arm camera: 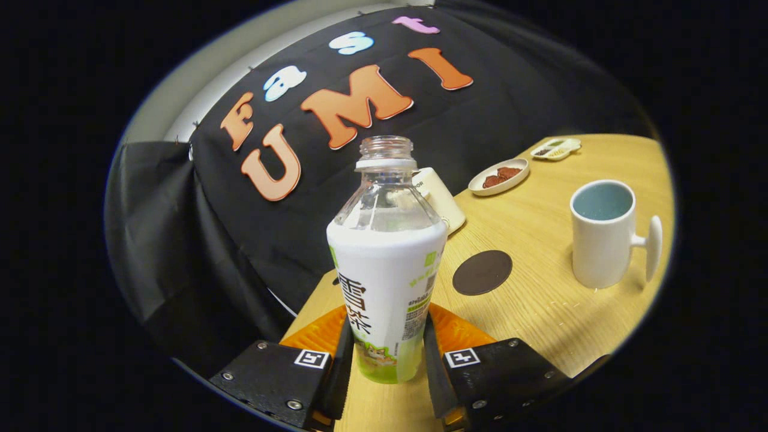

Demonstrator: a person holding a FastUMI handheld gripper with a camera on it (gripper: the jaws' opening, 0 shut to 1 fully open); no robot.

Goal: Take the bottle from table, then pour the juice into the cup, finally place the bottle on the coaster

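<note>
The gripper [387, 366] pinches the uncapped bottle [387, 282] between both fingers, low on its body, long axis upright. The cup [603, 237] stands beyond the fingers to the right. The coaster [482, 272] lies between bottle and cup, nearer the fingers.

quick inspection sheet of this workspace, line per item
surface: wooden table, tilted in view
job's things: uncapped bottle between the fingers; cup and dark round coaster beyond, apart
clutter: oval dish of brown pieces; small divided tray; white object behind bottle
grippers: hand-held gripper shut on bottle's lower body
cables: nothing seen
surroundings: black cloth wall
</note>
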